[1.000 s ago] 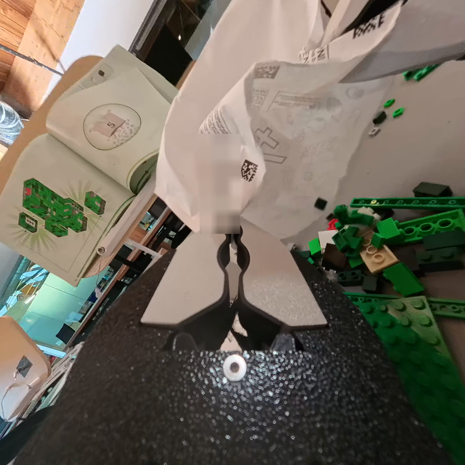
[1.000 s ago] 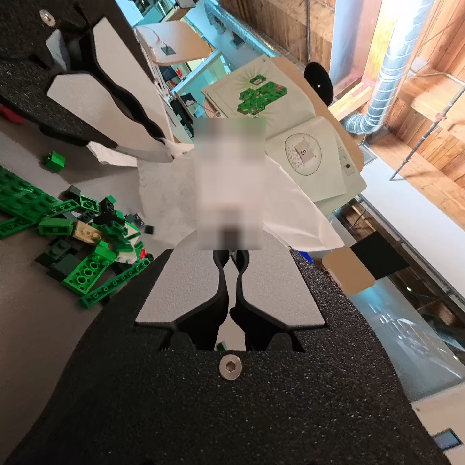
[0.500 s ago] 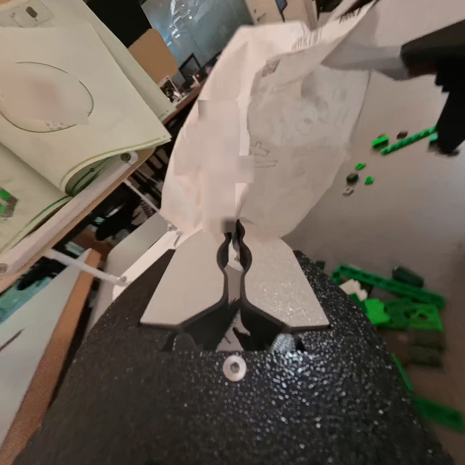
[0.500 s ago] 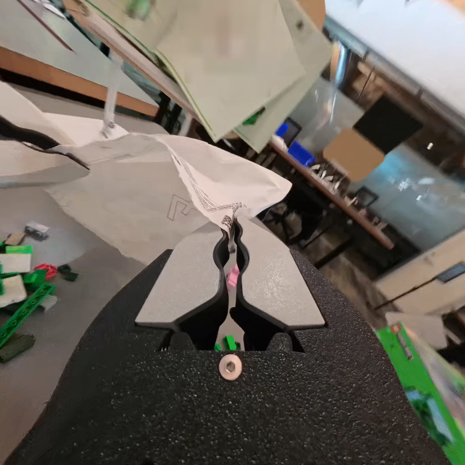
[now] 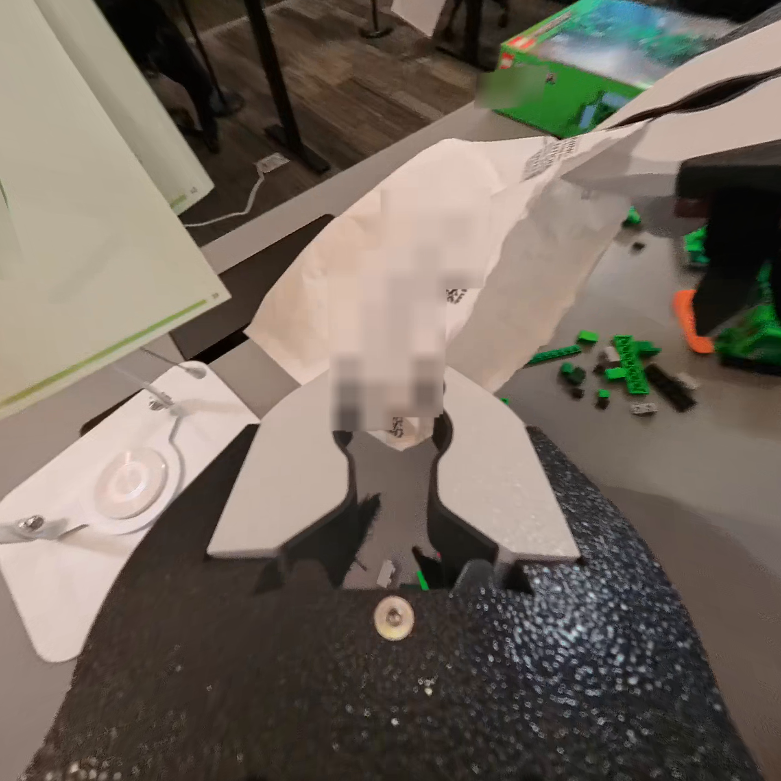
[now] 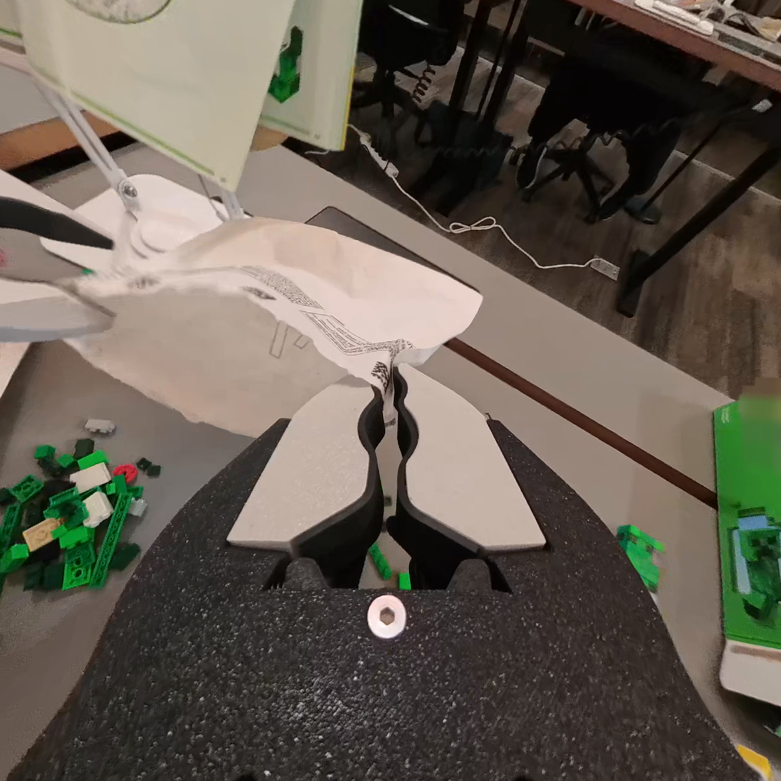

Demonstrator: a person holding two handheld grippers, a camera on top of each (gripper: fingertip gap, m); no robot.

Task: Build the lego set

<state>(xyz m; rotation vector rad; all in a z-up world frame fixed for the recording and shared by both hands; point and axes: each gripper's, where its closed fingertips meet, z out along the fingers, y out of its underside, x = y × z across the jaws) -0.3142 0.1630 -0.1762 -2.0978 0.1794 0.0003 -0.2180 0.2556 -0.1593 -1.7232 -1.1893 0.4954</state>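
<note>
A crumpled white paper bag (image 6: 236,338) hangs in the air between my two grippers. My right gripper (image 6: 391,380) is shut on one corner of it. My left gripper (image 5: 391,405) is open, and the bag's other end (image 5: 422,262) lies loose between its parted jaws, partly behind a blurred patch. The left gripper also shows at the left of the right wrist view (image 6: 110,283). Loose green, dark and white lego pieces (image 6: 63,528) lie on the grey table (image 6: 549,359) below; they also show in the left wrist view (image 5: 625,372).
An open instruction booklet (image 6: 169,63) stands on a white stand (image 5: 105,486) at the table's back edge. The green lego box (image 6: 752,549) lies at the right. An orange object (image 5: 689,321) sits by a green build. Table legs, cables and the floor lie beyond the edge. Tip to tip, the grippers are about 15 cm apart.
My left gripper has opened and let go of the bag. Both grippers have tilted down toward the table. My right gripper still holds the bag's corner.
</note>
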